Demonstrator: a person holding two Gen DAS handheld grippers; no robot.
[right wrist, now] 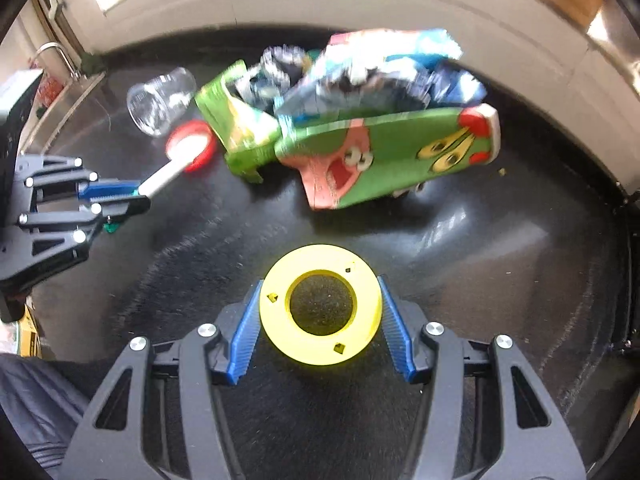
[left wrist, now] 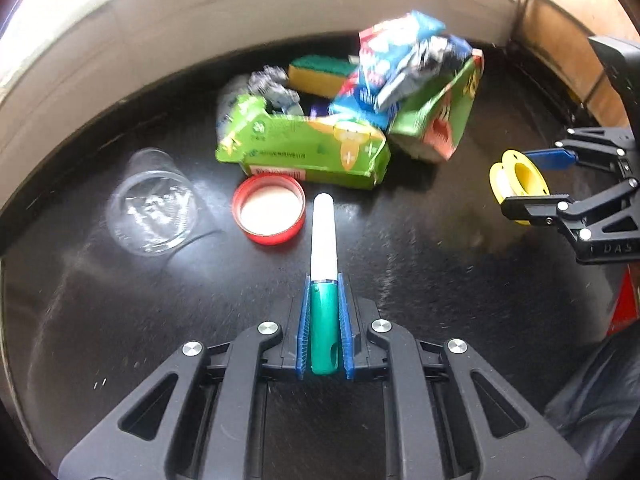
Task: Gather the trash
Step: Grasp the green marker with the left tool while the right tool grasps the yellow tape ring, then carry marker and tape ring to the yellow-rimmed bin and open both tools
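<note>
A dark tabletop (left wrist: 400, 272) carries a heap of green cartons (left wrist: 304, 152) stuffed with wrappers. Near it lie a clear cup (left wrist: 154, 208) and a red lid (left wrist: 268, 208). The right gripper (right wrist: 320, 320) has its fingers against a yellow spool (right wrist: 320, 304). The left gripper (left wrist: 324, 320) is clamped on a green-and-white marker (left wrist: 323, 280).

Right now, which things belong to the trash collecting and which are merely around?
Part of the job:
- green-and-white marker, clamped in left gripper
- yellow spool, between right gripper pads
- red lid
- clear cup
- green cartons stuffed with wrappers

Just around:
- black table
- tap
</note>
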